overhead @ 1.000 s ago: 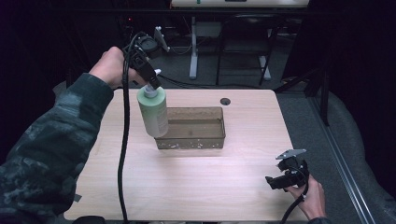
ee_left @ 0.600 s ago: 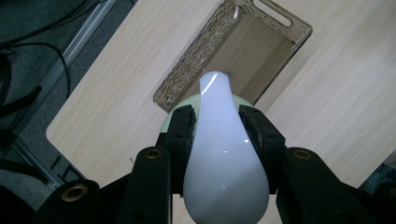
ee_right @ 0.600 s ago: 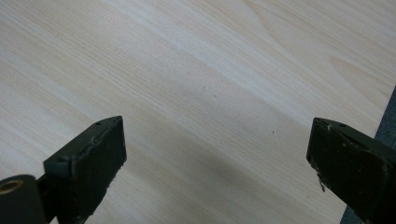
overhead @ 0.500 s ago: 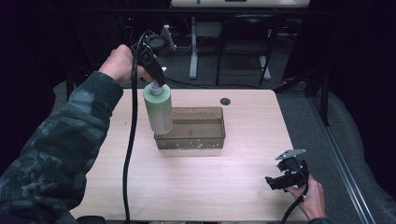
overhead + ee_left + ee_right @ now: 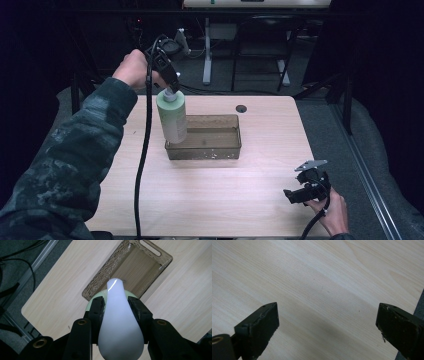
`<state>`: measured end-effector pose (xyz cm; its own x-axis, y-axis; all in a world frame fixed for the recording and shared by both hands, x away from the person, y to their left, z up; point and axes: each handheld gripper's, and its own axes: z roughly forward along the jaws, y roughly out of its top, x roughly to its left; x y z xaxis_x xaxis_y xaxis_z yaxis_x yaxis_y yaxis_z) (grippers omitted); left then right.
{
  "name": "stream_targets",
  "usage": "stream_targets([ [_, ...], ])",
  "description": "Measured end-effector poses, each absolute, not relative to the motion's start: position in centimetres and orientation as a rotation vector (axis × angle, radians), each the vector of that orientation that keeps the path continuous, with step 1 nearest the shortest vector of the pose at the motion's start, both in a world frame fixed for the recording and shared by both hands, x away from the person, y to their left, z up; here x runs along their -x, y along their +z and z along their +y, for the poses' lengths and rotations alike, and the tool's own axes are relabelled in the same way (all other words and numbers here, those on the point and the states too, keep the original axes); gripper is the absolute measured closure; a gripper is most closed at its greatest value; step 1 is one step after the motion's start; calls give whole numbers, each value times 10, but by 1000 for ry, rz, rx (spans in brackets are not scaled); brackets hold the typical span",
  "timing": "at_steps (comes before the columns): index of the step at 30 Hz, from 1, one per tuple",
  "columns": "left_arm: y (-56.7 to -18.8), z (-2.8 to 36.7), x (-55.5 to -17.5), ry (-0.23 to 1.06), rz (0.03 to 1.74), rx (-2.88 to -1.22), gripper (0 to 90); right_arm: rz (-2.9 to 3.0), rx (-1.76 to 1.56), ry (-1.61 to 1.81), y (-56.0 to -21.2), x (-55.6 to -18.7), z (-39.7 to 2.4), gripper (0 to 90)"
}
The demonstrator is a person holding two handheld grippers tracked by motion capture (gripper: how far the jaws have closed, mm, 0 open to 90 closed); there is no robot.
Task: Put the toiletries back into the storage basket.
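Currently your left gripper (image 5: 169, 85) clamps the white cap of the green bottle (image 5: 172, 119), upright above the bin's (image 5: 220, 150) left end. Expect smooth, slippery, top-heavy plastic; grip the cap's narrow sides. Your right gripper (image 5: 300, 192) rests wide open, empty, over the counter (image 5: 225, 200).

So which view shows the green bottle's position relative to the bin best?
The high view: the green bottle hangs upright at the bin's left end. The left gripper view shows mostly its white cap from above; the right gripper view shows bare table.
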<state>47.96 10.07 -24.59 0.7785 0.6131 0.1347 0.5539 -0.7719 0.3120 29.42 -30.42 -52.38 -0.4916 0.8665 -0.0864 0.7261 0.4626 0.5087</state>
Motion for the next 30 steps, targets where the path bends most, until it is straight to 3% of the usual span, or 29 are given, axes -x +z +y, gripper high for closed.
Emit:
stream_targets([
  [30, -287, 83, -494, 282, 900, -2742, 664, 2382, -1347, 589, -523, -293, -305, 52],
])
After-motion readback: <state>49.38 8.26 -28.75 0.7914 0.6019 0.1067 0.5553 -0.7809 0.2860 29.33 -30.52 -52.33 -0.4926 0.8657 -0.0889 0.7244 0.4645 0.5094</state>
